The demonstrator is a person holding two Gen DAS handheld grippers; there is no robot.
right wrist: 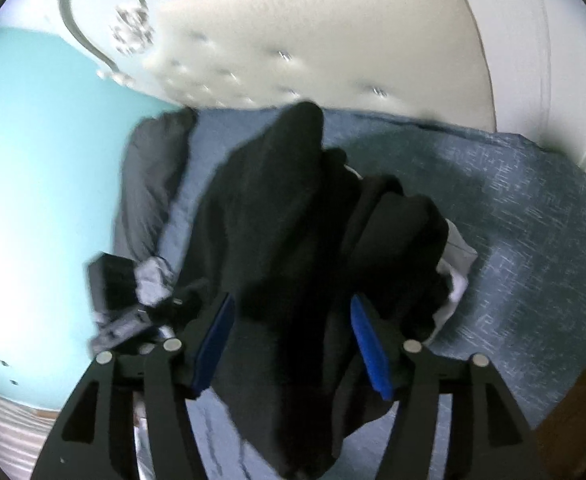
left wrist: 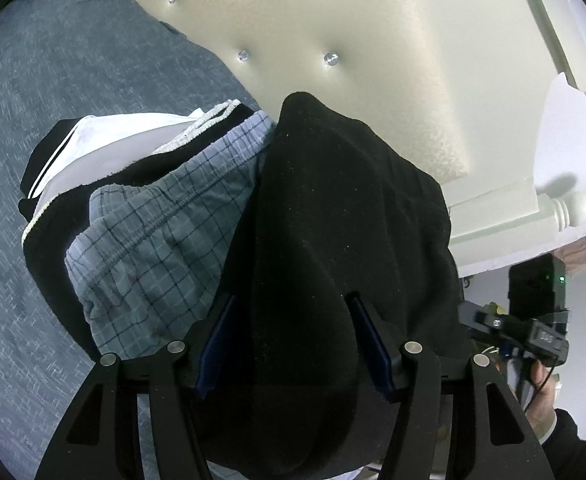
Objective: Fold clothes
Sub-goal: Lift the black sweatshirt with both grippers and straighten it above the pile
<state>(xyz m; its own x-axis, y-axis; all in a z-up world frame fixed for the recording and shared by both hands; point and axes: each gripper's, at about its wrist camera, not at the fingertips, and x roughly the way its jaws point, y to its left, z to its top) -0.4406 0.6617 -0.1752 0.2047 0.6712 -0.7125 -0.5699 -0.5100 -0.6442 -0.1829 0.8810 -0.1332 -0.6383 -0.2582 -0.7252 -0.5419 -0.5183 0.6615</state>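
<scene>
Overall: 2 handheld grippers over a bed with clothes on it.
Left gripper point(left wrist: 293, 336): its blue pads stand apart with a black garment point(left wrist: 333, 200) filling the gap between them; the cloth touches both pads, yet whether they squeeze it I cannot tell.
Right gripper point(right wrist: 291, 340): its jaws are spread; the same dark cloth point(right wrist: 277, 208) lies between the pads, with a gap showing beside the right-hand pad. This view is blurred.
Black garment: bunched, rising to a peak ahead of both grippers, in front of the headboard.
Checked shorts point(left wrist: 149, 240): blue-grey with dark grid lines and a gathered waistband, lying just left of the black garment in the left wrist view.
White and black clothing point(left wrist: 93, 148): beyond the shorts, partly under them, with a ribbed white edge.
Bedspread point(left wrist: 53, 60): mottled blue-grey, under all the clothes.
Headboard point(left wrist: 333, 12): cream, tufted, with shiny studs.
Person's hand point(left wrist: 541, 384): at the right edge of the left wrist view, holding the right gripper's body.
Wall point(right wrist: 33, 160): pale turquoise, left of the bed.
</scene>
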